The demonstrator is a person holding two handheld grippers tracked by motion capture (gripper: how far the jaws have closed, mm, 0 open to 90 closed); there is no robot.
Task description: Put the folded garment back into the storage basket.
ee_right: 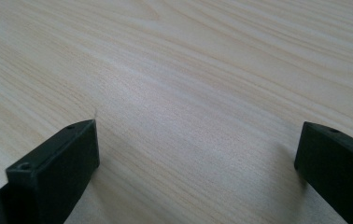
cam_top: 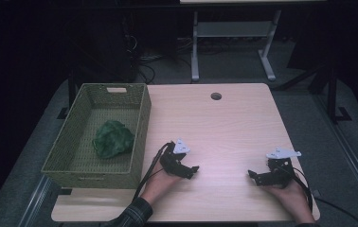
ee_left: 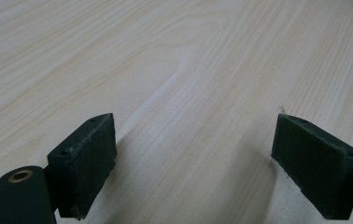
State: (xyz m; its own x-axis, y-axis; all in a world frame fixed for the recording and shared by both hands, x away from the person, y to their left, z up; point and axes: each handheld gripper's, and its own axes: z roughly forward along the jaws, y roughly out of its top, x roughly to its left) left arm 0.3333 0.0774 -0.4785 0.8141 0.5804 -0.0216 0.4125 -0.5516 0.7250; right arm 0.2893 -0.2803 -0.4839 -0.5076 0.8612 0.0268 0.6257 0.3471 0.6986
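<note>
Above bare table (cam_top: 224, 127), both grippers, left (cam_top: 192, 171) and right (cam_top: 251, 176), gape, grasping nothing.

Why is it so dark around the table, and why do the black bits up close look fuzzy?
High view: light falls on the table, brightest between the left tool and right tool; the floor behind is dim, and the green bundle in the basket looks murky. Left and right gripper views: the near jaws are soft-focused and cast faint shadows on the wood.

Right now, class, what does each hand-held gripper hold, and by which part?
Nothing. The left hand-held gripper and right hand-held gripper are open over bare table.
</note>
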